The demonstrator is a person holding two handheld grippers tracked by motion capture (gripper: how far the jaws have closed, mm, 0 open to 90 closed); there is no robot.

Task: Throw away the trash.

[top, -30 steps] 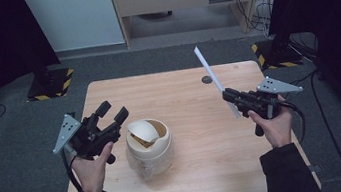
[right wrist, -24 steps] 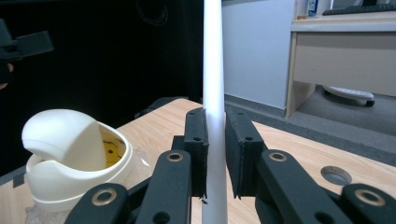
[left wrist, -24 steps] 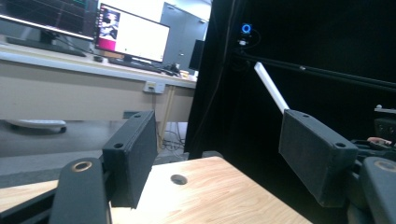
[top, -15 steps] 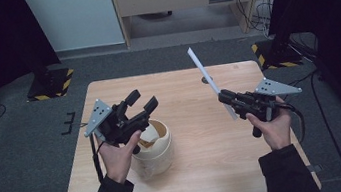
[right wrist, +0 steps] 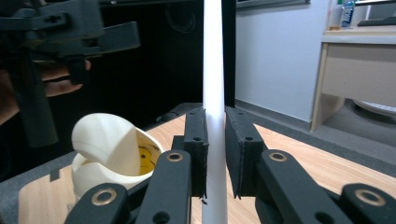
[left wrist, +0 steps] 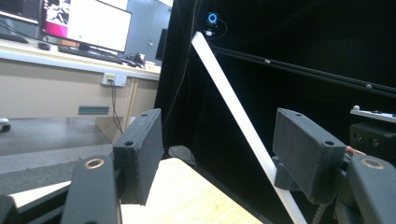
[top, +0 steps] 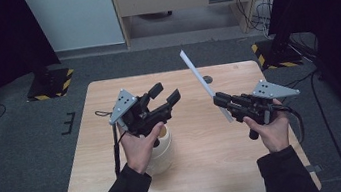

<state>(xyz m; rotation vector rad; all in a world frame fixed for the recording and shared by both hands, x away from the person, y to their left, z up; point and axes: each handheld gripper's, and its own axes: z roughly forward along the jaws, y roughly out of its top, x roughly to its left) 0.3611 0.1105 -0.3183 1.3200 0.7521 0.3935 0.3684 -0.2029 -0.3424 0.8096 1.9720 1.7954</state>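
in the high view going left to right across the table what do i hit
left gripper above the cream container → white strip → right gripper, shut on that strip → grey plate on top of the right gripper

Left gripper (top: 167, 91): moves from the table's left edge in toward the middle, now raised above the cream pot (top: 162, 148), jaws apart, pointing right toward the other hand. Left hand (top: 141, 145) now covers most of the pot in the high view. Right gripper (top: 222, 102): shifts slightly left; the white strip (top: 199, 77) clamped in it leans further left, its tip nearer the table's centre line.
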